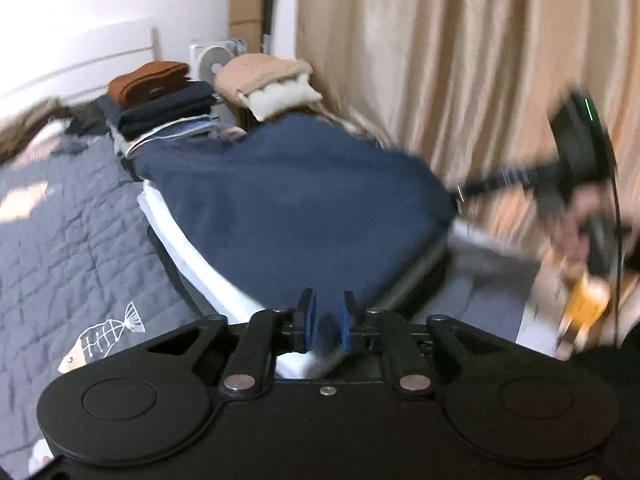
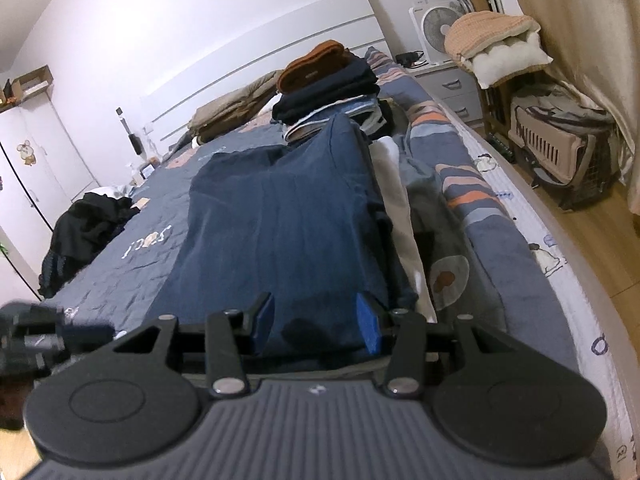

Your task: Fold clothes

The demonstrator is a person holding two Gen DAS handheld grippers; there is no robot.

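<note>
One navy garment (image 2: pixel 288 216), one folded stack (image 2: pixel 332 88)

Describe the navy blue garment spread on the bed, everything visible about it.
The navy blue garment is a soft knit-looking top, plain, with no print showing. It lies fairly flat and lengthwise on the quilted bedspread, partly over a white cloth along one side. Its far end reaches the stack of folded clothes. The near hem sits between the pads of the right gripper; the left gripper is at its edge. Faint creases run lengthwise.

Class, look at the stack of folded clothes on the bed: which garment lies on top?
The rust-brown garment tops the stack; those under it are dark navy or black.
</note>
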